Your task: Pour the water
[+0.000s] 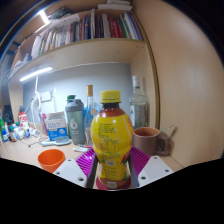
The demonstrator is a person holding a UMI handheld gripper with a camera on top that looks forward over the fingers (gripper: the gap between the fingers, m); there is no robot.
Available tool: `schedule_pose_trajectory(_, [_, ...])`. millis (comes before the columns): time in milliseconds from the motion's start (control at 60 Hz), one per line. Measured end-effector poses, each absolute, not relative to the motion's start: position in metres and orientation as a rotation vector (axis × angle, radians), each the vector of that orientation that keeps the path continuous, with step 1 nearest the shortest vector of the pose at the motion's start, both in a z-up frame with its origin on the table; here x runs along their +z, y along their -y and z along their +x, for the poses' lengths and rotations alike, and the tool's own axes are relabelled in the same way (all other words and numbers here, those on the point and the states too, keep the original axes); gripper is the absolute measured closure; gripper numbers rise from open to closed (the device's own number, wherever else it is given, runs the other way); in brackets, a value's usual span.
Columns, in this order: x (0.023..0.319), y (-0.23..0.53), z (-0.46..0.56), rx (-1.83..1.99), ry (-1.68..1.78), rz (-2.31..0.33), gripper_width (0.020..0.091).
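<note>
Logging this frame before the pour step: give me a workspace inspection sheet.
Surface: light desk, crowded at the back.
Job's things: yellow bottle, yellow cap on, upright; orange cup and brown mug nearby.
Clutter: grey flask, clear bottles, small box.
Grippers: gripper fingers press both sides of the yellow bottle.
Cables: nothing seen.
Surroundings: bookshelf above, lamp lit.

- yellow bottle fills the gap between the tongs.
- mug close on one side, orange cup on the other.
- bare table beyond the orange cup.
</note>
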State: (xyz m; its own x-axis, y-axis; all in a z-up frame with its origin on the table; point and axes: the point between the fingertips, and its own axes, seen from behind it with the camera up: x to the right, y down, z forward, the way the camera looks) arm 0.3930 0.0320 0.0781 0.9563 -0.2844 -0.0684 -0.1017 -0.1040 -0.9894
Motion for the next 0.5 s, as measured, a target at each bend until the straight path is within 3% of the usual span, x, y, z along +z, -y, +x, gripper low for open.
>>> schedule_pose_trajectory(50, [0.077, -0.029, 0.393, -0.151, -0.299, -1.683, 0.0531])
schedule_pose_trajectory(117, [0.069, -0.022, 0.396, -0.145, -0.323, -1.721, 0.0327])
schedule_pose_trajectory(167, [0.067, -0.014, 0.397, -0.136, -0.340, -1.733, 0.0244])
schedule_pose_trajectory(500, [0.086, 0.102, 0.358, -0.274, -0.331, -1.743, 0.0263])
